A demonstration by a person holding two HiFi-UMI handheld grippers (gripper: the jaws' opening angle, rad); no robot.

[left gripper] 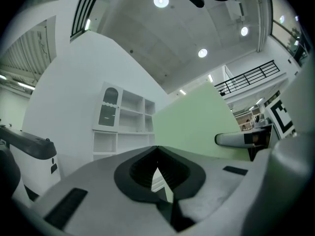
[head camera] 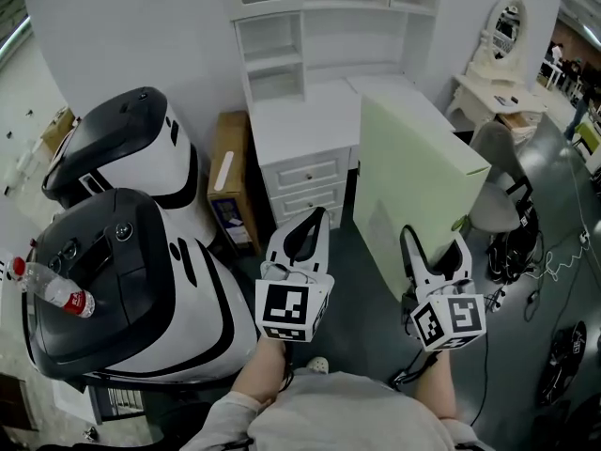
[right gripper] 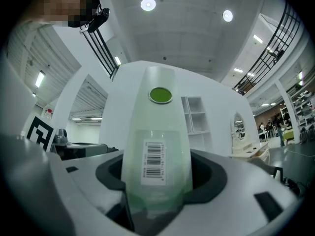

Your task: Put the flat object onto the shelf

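Closest in, the right gripper (head camera: 434,247) is clamped on the lower near edge of the flat object (head camera: 413,167), a pale green panel; the right gripper view shows that edge (right gripper: 156,132), with its barcode label, filling the gap between the 2 jaws, which stand wide around it. From this grip the panel rises forward and away, its broad face turned towards the left gripper (head camera: 319,216), which hangs beside it without touching, jaws closed to a point on nothing. The white shelf (head camera: 272,59) stands ahead and left of the panel, above the white worktop (head camera: 300,120). I judge the carry must swing the panel's far end leftwards, and the free left gripper is nearer for steadying it
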